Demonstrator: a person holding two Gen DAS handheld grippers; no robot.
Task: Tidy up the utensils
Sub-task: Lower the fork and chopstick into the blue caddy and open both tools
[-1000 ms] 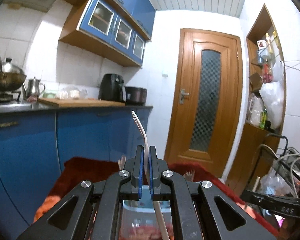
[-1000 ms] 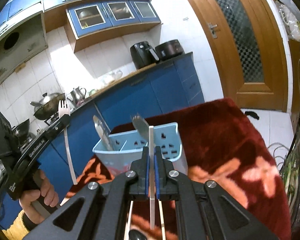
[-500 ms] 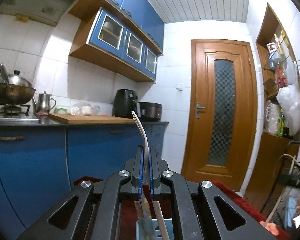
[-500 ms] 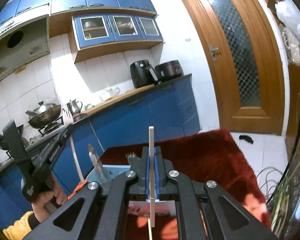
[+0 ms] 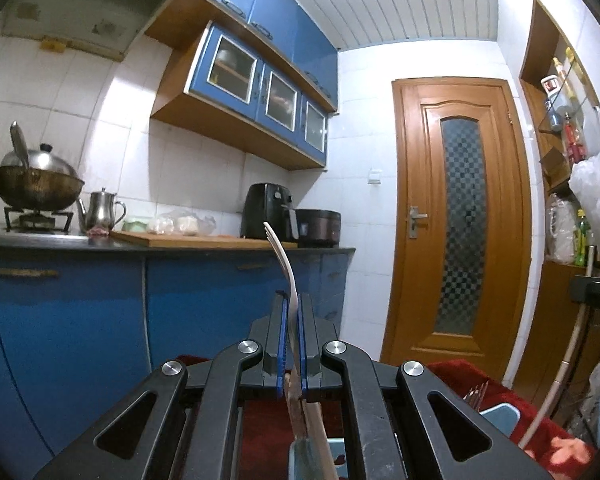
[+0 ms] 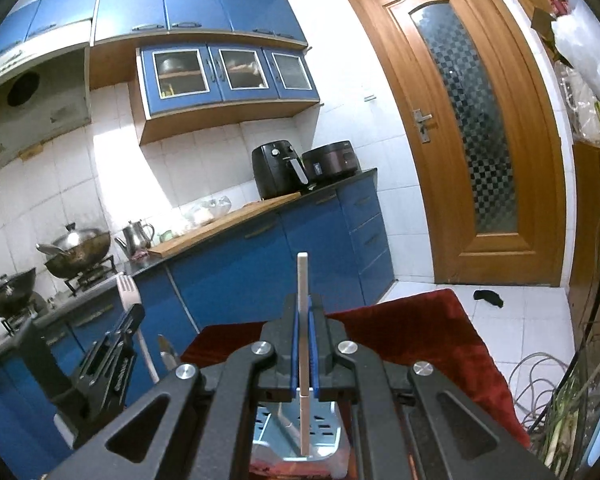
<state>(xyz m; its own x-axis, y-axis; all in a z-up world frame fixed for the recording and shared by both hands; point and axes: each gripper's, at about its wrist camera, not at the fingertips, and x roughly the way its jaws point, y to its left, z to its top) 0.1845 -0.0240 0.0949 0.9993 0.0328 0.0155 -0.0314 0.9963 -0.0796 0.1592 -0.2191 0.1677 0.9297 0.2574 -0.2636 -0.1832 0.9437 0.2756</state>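
My left gripper (image 5: 292,300) is shut on a metal fork (image 5: 282,264), tines up, its pale handle hanging below the jaws. It also shows in the right wrist view (image 6: 128,312), at the left, with the fork (image 6: 128,290) upright. My right gripper (image 6: 303,304) is shut on a flat white utensil handle (image 6: 302,280) that stands upright, its lower end over the light blue utensil holder (image 6: 320,436). The holder (image 5: 500,416) stands on a red cloth; a knife tip (image 6: 166,350) sticks up from it.
A red patterned cloth (image 6: 420,340) covers the table. Blue kitchen cabinets (image 5: 80,320) with a stove, wok, kettle, cutting board and air fryer (image 6: 278,174) run behind. A wooden door (image 5: 460,220) stands beyond. Cables (image 6: 540,376) lie on the floor at right.
Both grippers have risen and tilted upward, so the holder has dropped to the bottom of both views. Each keeps hold of its utensil.
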